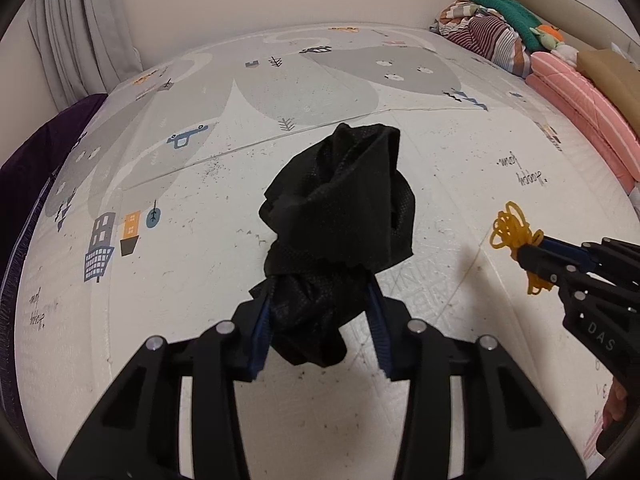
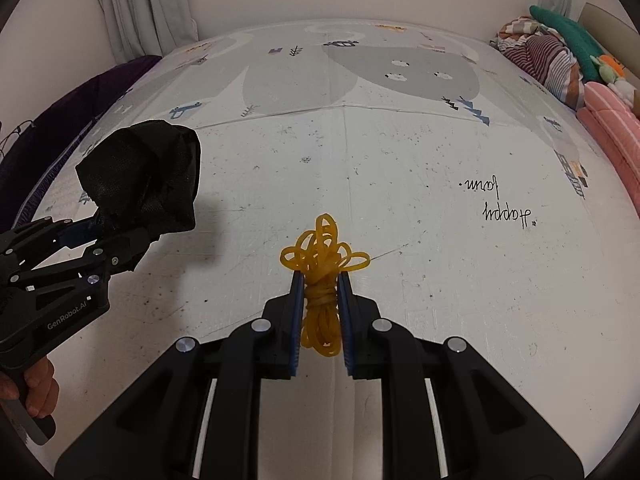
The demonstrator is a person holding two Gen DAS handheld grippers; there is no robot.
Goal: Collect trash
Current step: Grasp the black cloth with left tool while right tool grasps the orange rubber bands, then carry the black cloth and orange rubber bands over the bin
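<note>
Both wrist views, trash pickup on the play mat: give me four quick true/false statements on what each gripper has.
1. The left gripper is closed on a crumpled black cloth. True.
2. The right gripper is empty. False: it pinches a bundle of yellow rubber bands.
3. The rubber bands lie flat on the play mat. False: they are clamped between the pads, with loops sticking out past the tips.
4. Folded bedding is stacked along the mat's right edge. True.
</note>
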